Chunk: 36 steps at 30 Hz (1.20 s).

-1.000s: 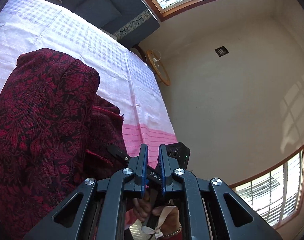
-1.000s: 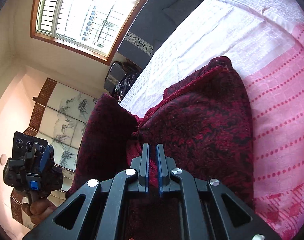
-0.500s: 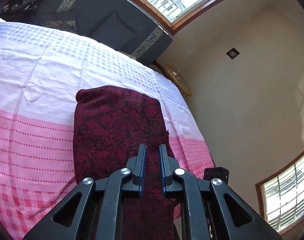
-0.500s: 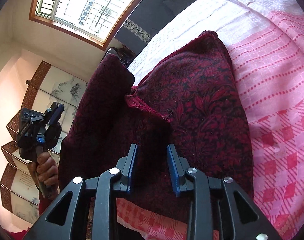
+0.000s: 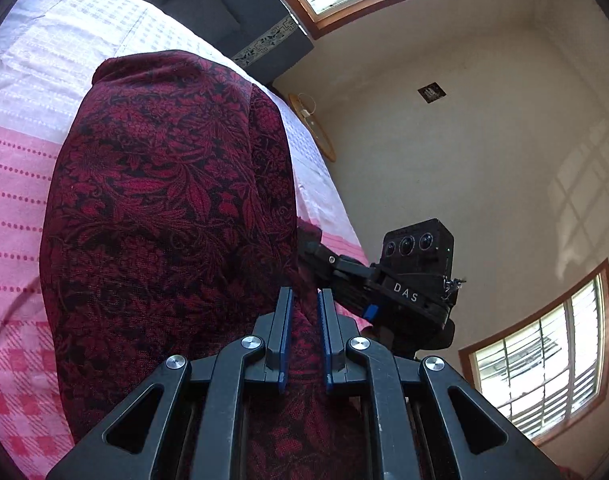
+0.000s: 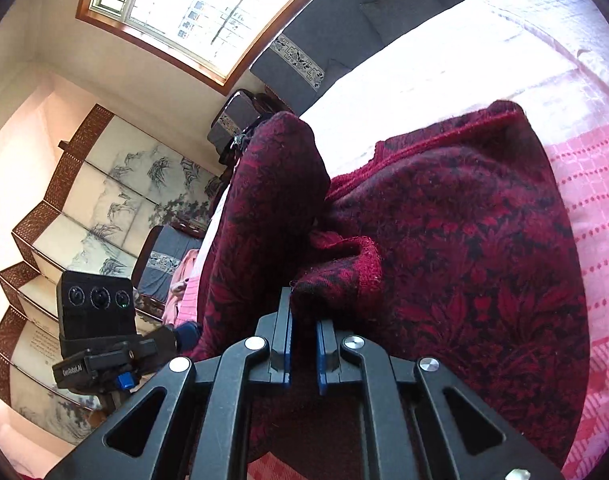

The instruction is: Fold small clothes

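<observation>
A dark red garment with a black floral pattern lies on the pink and white bedspread. My left gripper is shut on its near right edge; cloth fills the narrow gap between the blue pads. The right gripper's body shows just right of it, at the garment's edge. In the right wrist view the garment is bunched, with a raised fold on the left. My right gripper is shut on a folded hem of the garment. The left gripper's body shows at lower left.
A dark grey sofa with a cushion stands beyond the bed under a window. A round wooden side table stands by the wall. A folding painted screen and a dark chair stand left of the bed.
The right gripper was open half a second ago and has shut on the hem. Both grippers have moved closer to the garment, and the left gripper now sits next to the right one.
</observation>
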Available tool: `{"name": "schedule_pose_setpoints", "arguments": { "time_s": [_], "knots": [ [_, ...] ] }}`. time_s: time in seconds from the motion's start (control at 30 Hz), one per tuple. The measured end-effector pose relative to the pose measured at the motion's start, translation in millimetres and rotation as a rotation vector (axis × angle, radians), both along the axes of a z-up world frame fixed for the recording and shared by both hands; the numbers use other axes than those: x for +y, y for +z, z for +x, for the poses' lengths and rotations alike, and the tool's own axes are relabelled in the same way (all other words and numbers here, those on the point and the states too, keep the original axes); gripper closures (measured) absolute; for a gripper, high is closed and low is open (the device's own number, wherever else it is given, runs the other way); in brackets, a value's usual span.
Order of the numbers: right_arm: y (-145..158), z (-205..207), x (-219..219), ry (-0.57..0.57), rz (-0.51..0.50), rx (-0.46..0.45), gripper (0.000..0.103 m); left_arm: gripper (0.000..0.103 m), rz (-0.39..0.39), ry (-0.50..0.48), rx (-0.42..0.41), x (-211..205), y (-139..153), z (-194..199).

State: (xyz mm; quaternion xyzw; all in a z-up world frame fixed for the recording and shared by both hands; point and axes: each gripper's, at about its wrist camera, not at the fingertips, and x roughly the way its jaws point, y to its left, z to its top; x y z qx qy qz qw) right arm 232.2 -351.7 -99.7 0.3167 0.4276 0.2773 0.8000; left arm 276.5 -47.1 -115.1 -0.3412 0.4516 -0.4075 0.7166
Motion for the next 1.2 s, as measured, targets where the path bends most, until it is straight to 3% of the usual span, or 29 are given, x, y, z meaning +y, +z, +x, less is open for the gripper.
{"name": "schedule_pose_setpoints", "arguments": {
  "time_s": [0.2,0.33,0.43,0.53,0.67,0.77,0.83,0.93,1.07,1.2],
  "knots": [
    [-12,21,-16,-0.008,-0.111,0.053,0.095,0.091,-0.021,-0.022,0.021,-13,-22,-3],
    [-20,15,-29,-0.038,-0.067,0.067,0.09,0.091,0.016,-0.033,-0.016,-15,-24,-7],
    [-3,12,-39,-0.123,-0.122,0.019,0.089,0.089,0.041,-0.029,-0.044,-18,-23,-8],
    [17,13,-30,-0.086,-0.128,-0.026,0.088,0.088,0.066,-0.017,-0.079,-19,-21,-12],
    [31,17,4,0.002,-0.179,-0.059,0.066,0.088,0.092,-0.001,-0.11,-19,-21,-17],
    [36,19,4,-0.077,-0.279,-0.065,0.065,0.088,0.098,0.009,-0.121,-20,-19,-18],
    [35,18,-15,-0.171,-0.274,-0.044,0.064,0.088,0.093,0.013,-0.12,-19,-19,-16],
    [43,6,-32,-0.252,-0.266,-0.083,0.064,0.088,0.095,0.009,-0.126,-21,-19,-15],
    [41,13,-5,-0.066,-0.233,-0.06,0.064,0.088,0.092,0.01,-0.132,-17,-20,-13],
    [16,28,28,0.053,-0.199,0.009,0.064,0.088,0.099,0.02,-0.136,-12,-19,-16]
  ]
}}
